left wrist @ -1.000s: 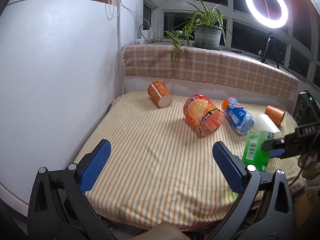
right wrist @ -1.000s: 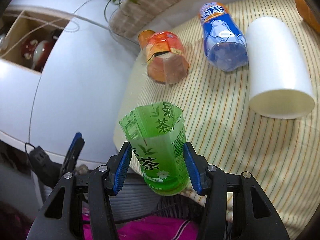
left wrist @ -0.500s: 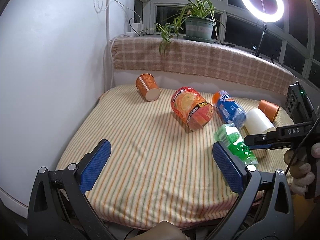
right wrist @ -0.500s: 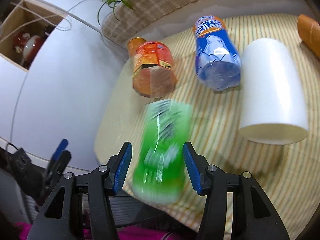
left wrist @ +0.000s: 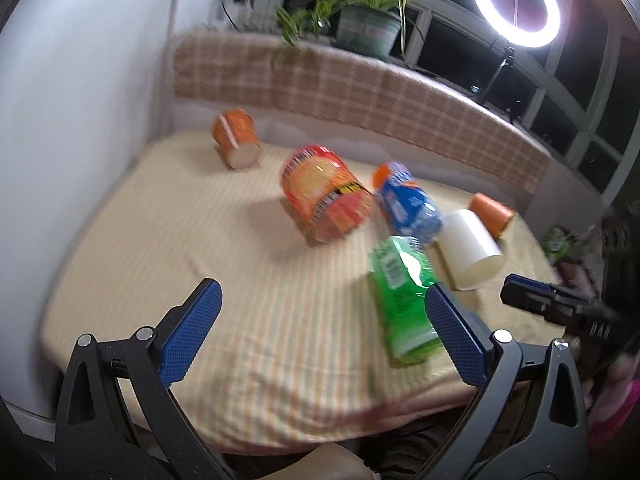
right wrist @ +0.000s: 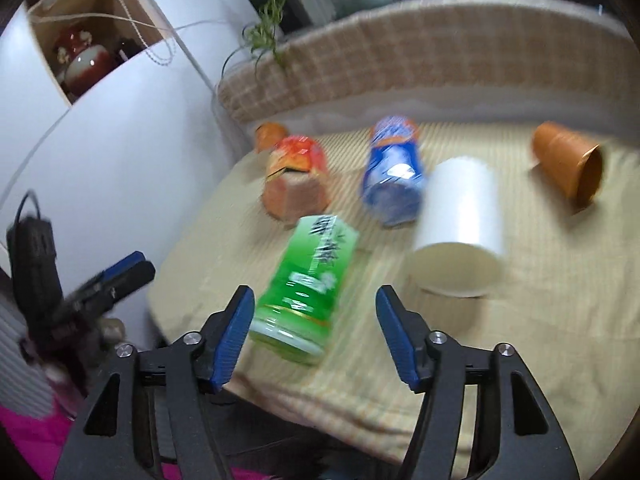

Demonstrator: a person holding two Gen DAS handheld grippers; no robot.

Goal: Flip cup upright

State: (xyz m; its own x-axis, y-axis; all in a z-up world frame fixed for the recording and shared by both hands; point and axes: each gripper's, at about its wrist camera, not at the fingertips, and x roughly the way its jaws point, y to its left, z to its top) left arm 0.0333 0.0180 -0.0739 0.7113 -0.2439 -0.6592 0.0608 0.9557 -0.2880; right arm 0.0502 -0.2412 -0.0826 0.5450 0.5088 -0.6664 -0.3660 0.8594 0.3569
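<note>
A green tea cup (right wrist: 308, 284) lies on its side near the front edge of the striped cloth; it also shows in the left wrist view (left wrist: 402, 296). My right gripper (right wrist: 314, 336) is open, just behind it, jaws apart and holding nothing. My left gripper (left wrist: 320, 332) is open and empty over the front of the cloth. A white cup (right wrist: 460, 228), an orange cup (right wrist: 568, 164), a blue cup (right wrist: 392, 172) and a red-orange cup (right wrist: 296, 176) all lie on their sides. Another small orange cup (left wrist: 236, 142) lies at the back left.
The striped cloth covers a table (left wrist: 160, 240) with a white wall (left wrist: 60, 140) to its left. A checked-cloth ledge (left wrist: 360, 92) with a potted plant (left wrist: 368, 28) runs behind. A ring light (left wrist: 516, 4) stands at the back right.
My right gripper has opened and let go of the green cup, which now lies on its side on the cloth. The gripper has drawn back. The left gripper's view has shifted left.
</note>
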